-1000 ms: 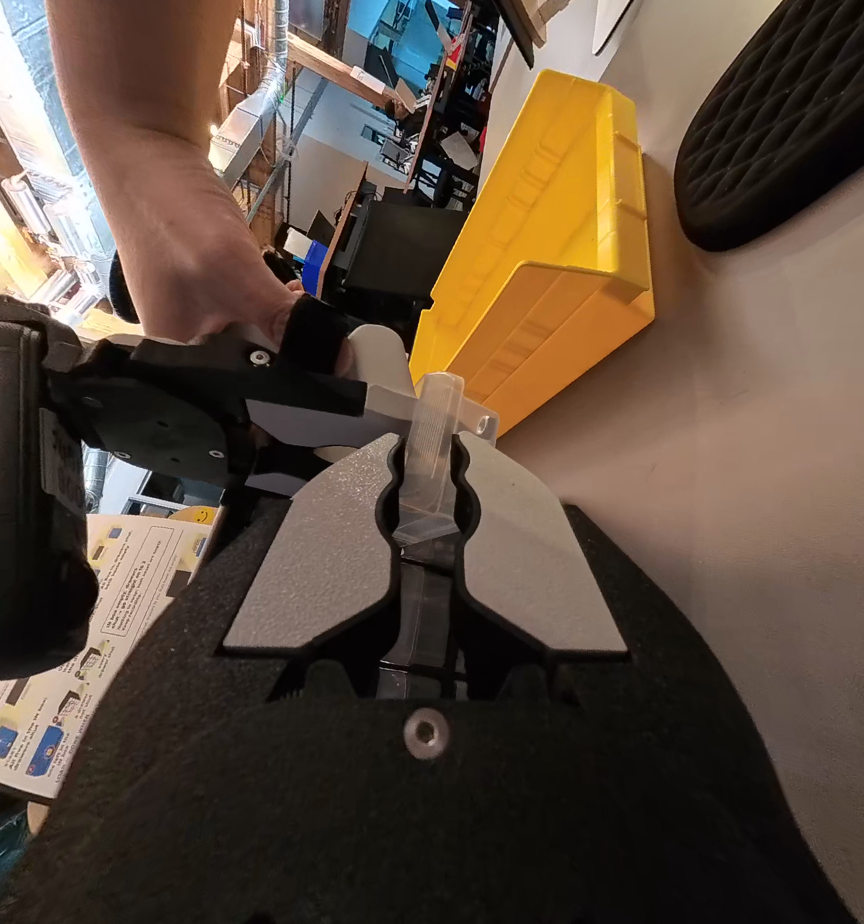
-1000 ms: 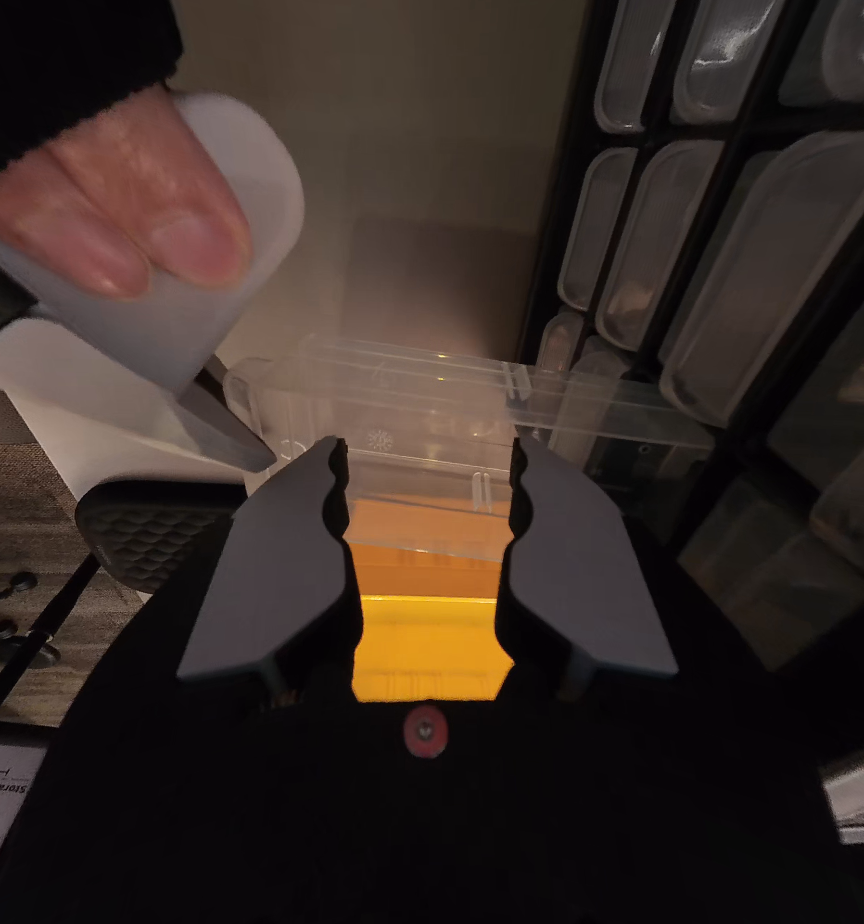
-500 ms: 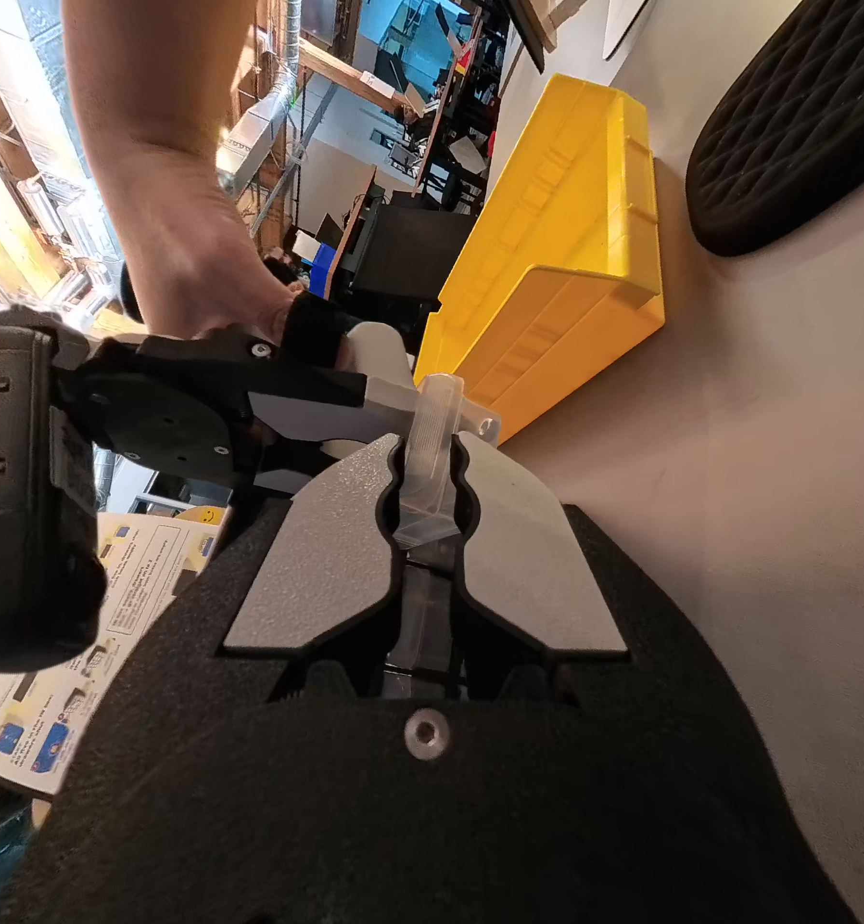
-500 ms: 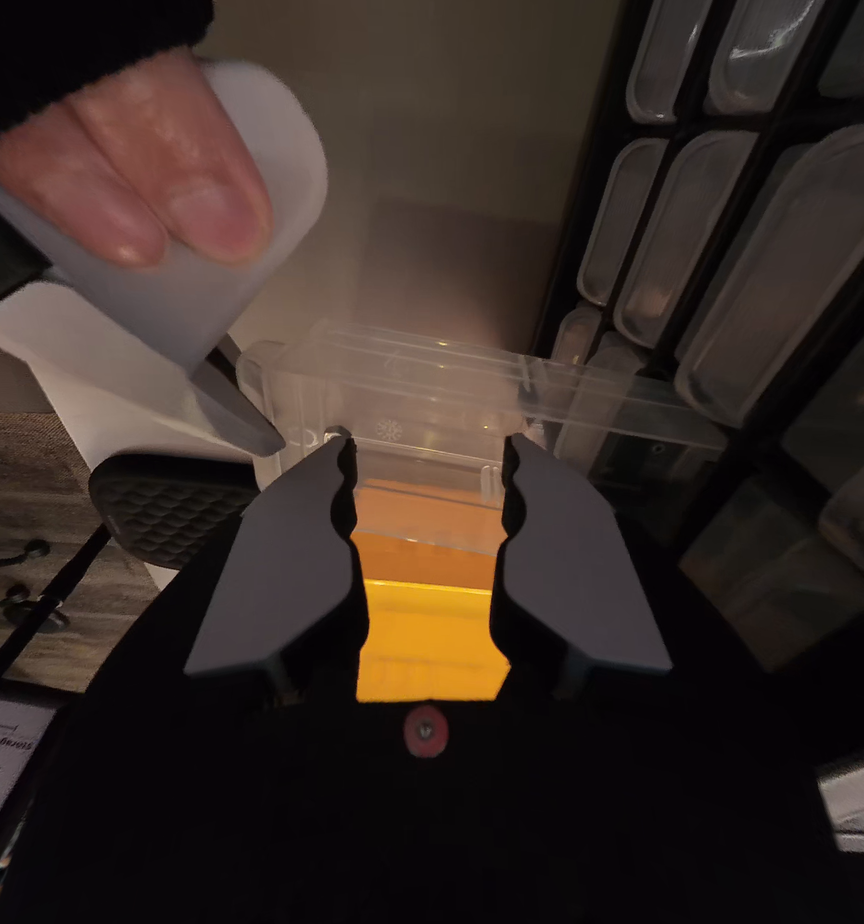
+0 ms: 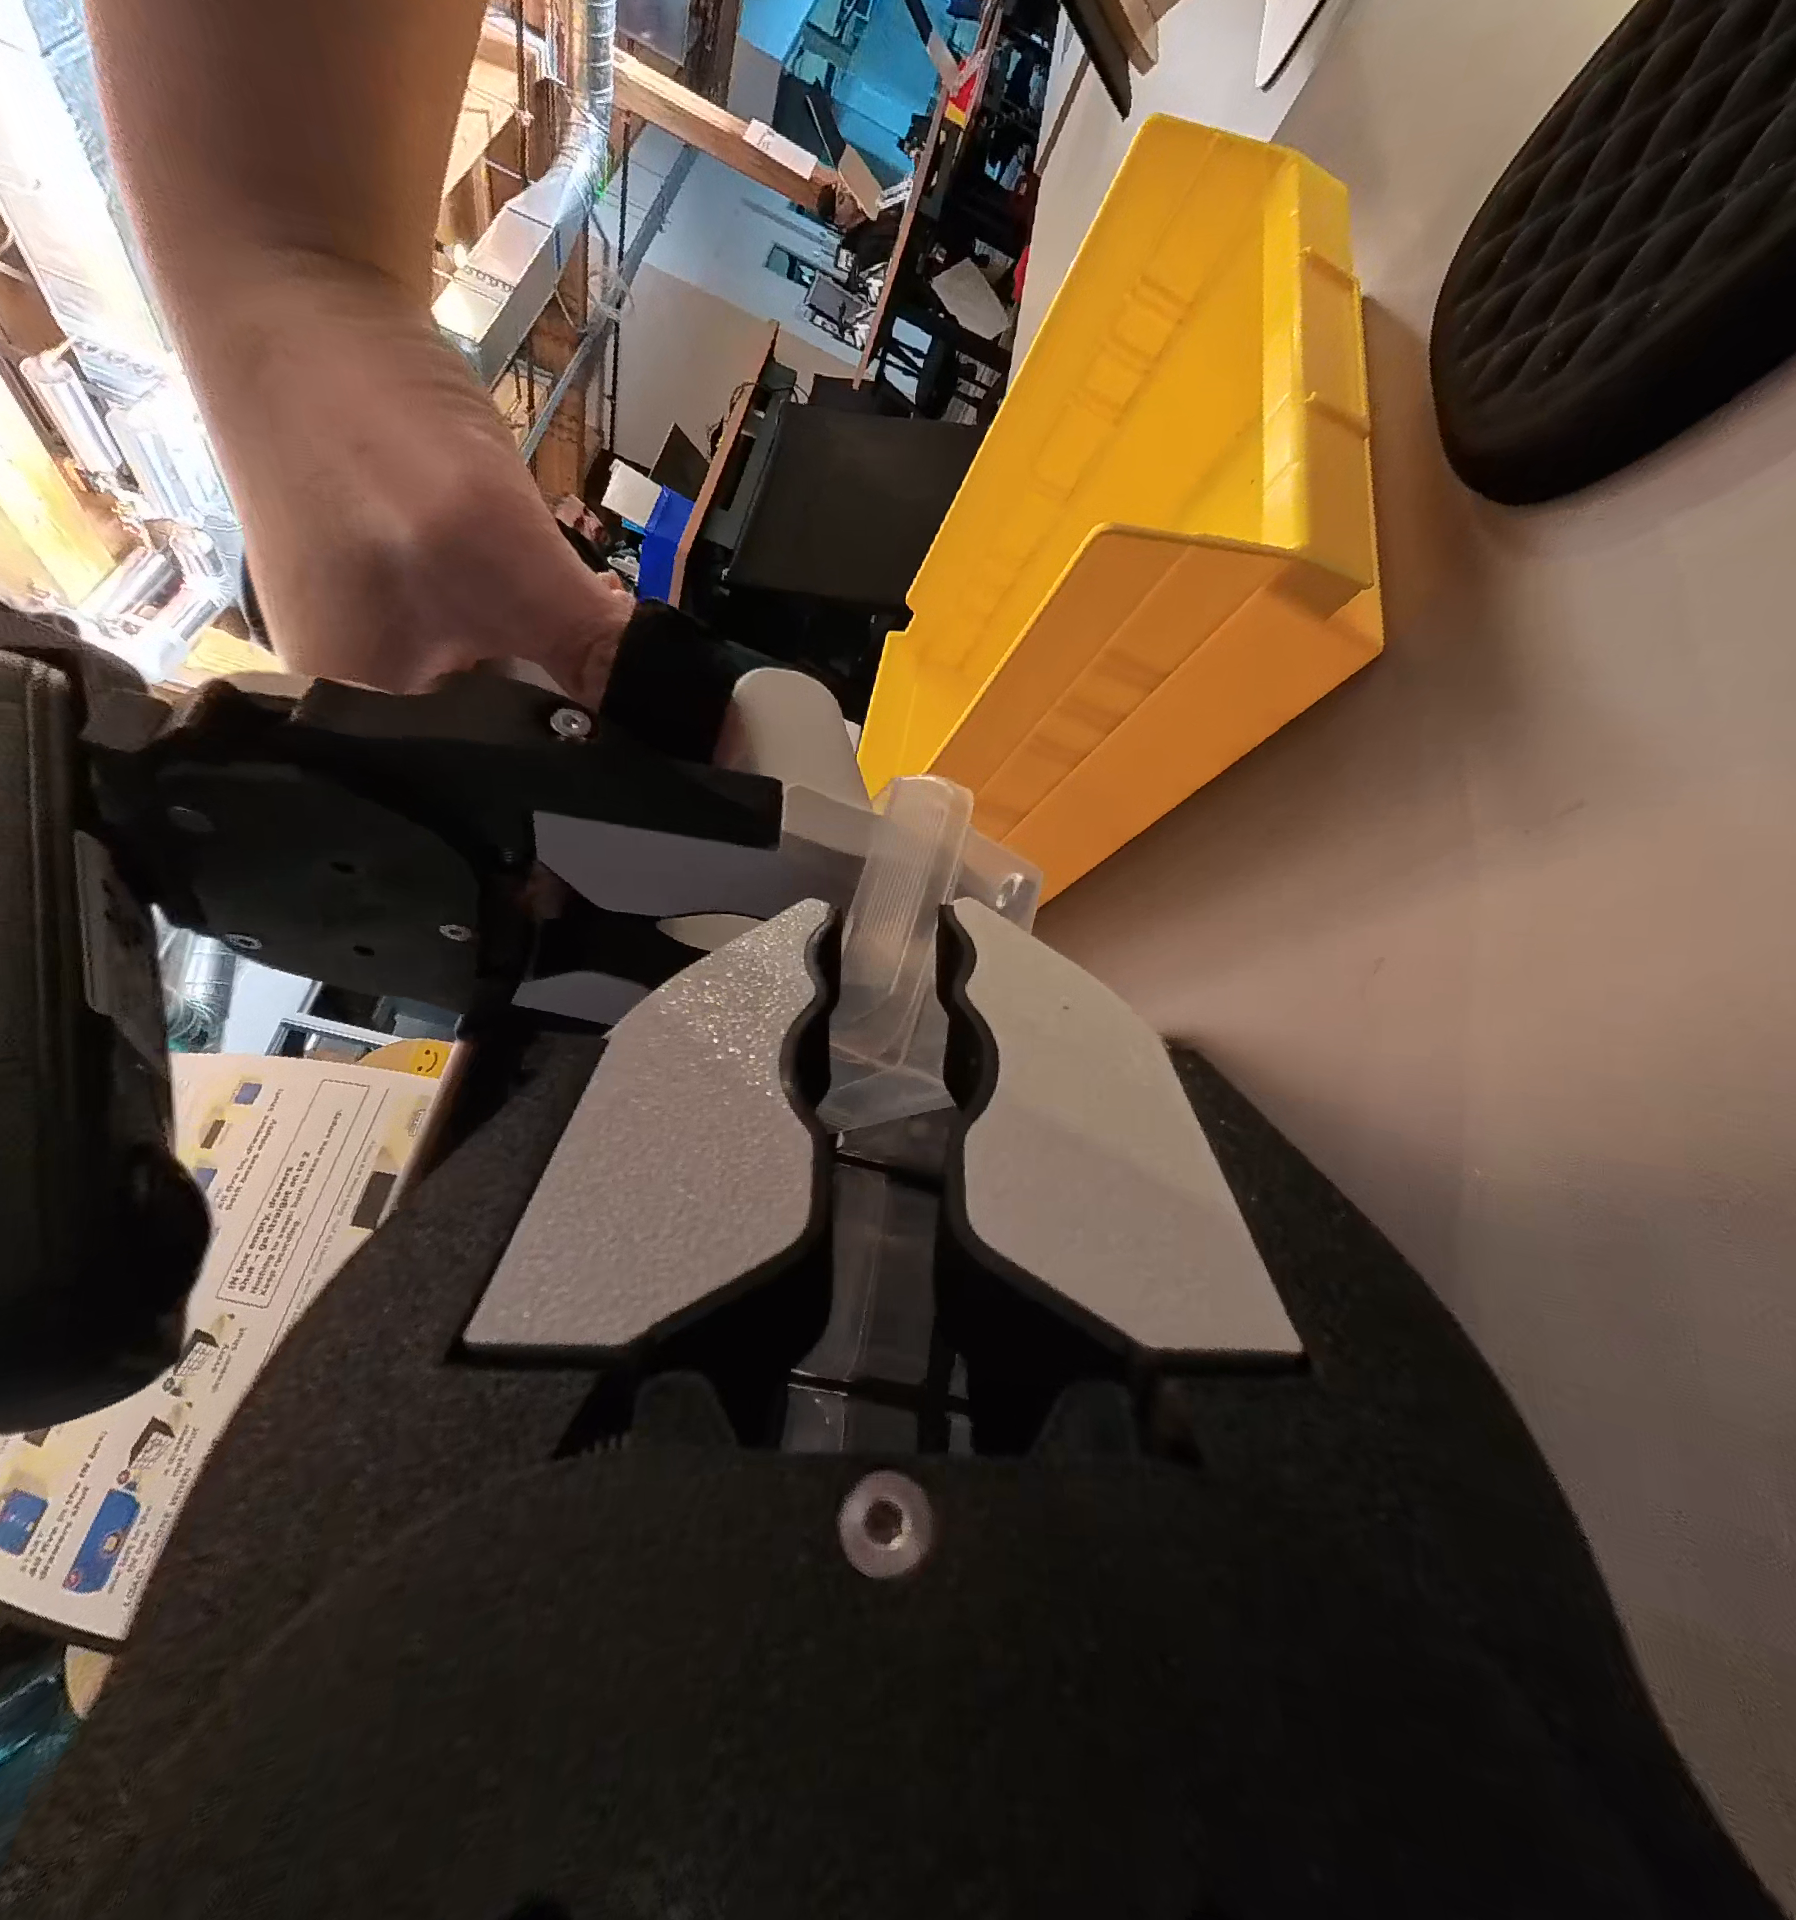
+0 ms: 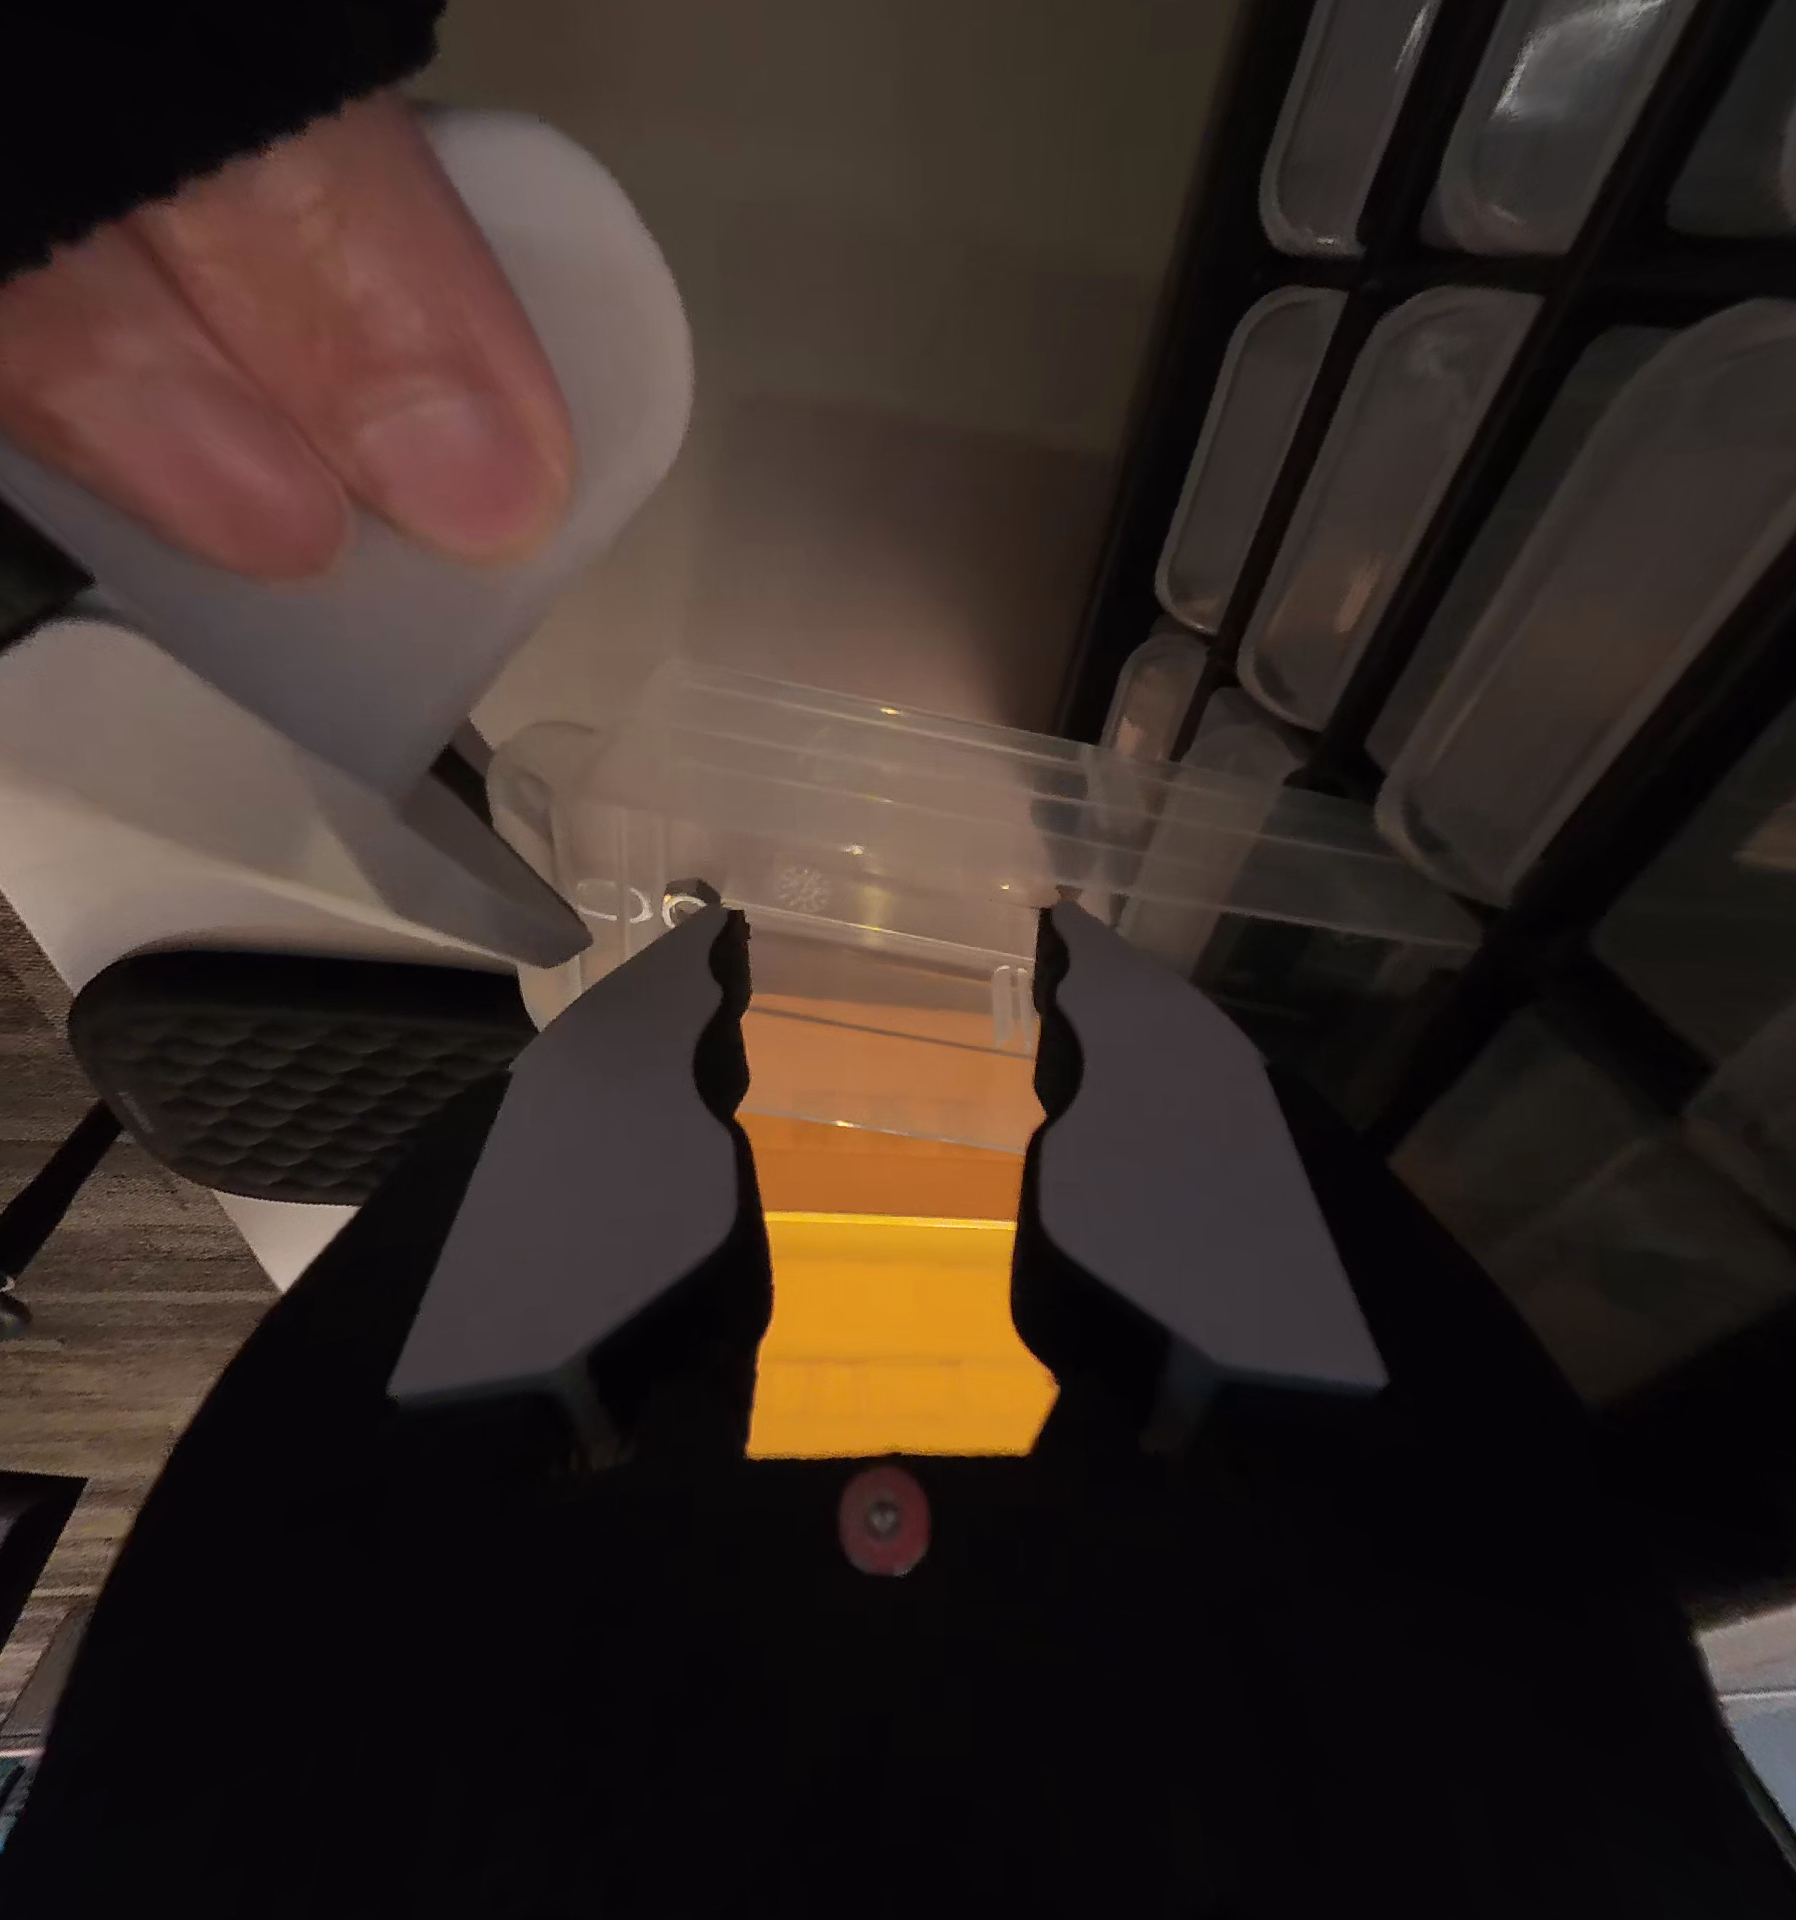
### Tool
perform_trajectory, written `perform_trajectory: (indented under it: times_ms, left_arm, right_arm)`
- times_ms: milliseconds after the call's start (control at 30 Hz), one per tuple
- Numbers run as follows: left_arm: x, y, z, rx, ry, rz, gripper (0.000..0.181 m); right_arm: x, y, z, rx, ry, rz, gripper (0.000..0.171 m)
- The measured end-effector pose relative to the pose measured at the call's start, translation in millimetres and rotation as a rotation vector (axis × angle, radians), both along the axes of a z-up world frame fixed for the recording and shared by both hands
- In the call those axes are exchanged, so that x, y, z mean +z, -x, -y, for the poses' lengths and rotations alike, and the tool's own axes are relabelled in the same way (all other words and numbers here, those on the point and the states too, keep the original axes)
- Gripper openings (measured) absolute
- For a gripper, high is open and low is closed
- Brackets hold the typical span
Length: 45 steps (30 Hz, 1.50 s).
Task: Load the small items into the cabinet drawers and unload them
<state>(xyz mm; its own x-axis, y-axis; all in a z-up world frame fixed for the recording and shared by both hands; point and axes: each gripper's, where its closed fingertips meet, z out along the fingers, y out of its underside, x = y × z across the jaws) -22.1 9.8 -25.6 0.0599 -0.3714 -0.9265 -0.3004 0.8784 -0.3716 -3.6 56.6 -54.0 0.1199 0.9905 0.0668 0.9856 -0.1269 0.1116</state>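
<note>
— Since a second ago, what has changed?

— Little: my right claw (image 6: 889, 925) has edged closer to the clear drawer (image 6: 873, 831), its tips now at the drawer's near edge, and the yellow bin (image 5: 1164, 582) has slid slightly right in my left view.

— How do your claws stand?

— My left claw (image 5: 889, 997) is pinching the drawer's clear plastic front tab between two flat grey fingers (image 5: 686, 1122) with wavy black inner edges. My right claw is spread, with the drawer's underside and orange-yellow bin showing through the gap; I cannot tell whether it touches the drawer.

— And the hands?

— In the left view my right hand (image 5: 385, 499) reaches down from above, forearm bare, gripping the black handle of the right claw, which crosses sideways just behind the tab. In the right view two fingertips (image 6: 354, 416) of my left hand press a curved white trigger plate.

— Where is the drawer?

— Pulled partly out of the black cabinet (image 6: 1496, 520), horizontal, transparent and ribbed, among frosted rounded drawer fronts. A dark quilted pad (image 5: 1652, 239) lies on the pale grey surface (image 5: 1600, 1039). A printed sheet (image 5: 250, 1247) sits at left.
</note>
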Motion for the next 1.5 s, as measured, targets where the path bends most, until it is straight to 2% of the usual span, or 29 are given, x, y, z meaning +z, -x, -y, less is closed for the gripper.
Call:
perform_trajectory:
  times_ms: [100, 233, 300, 367, 867, 1133, 1433, 1500]
  left_arm:
    - [0, 0, -1, -0.001, -0.014, 0.012, 0.017]
    - [4, 4, -2, -0.01, -0.005, 0.026, 0.016]
    - [1, 4, -2, -0.007, -0.022, 0.015, 0.016]
    - [2, 4, -2, -0.011, -0.02, 0.019, 0.017]
    - [7, -3, -2, -0.006, -0.036, 0.022, 0.016]
    - [3, 0, -3, 0.009, -0.027, 0.043, 0.016]
    - [4, 5, -3, -0.015, -0.019, 0.046, 0.016]
    - [4, 5, -3, -0.019, -0.016, 0.044, 0.016]
  right_arm:
    - [6, 1, -9, 0.047, -0.092, -0.002, 0.035]
    - [6, 6, 4, -0.057, 0.043, -0.108, 0.042]
    - [7, 7, 6, -0.069, 0.08, -0.128, 0.049]
    - [8, 7, 8, -0.083, 0.119, -0.128, 0.048]
    - [3, -1, 2, -0.063, 0.056, 0.011, 0.044]
    - [5, 2, -6, -0.042, -0.029, -0.015, 0.045]
    - [10, 12, 7, -0.173, 0.142, -0.143, 0.049]
    - [9, 10, 8, -0.162, 0.149, -0.117, 0.049]
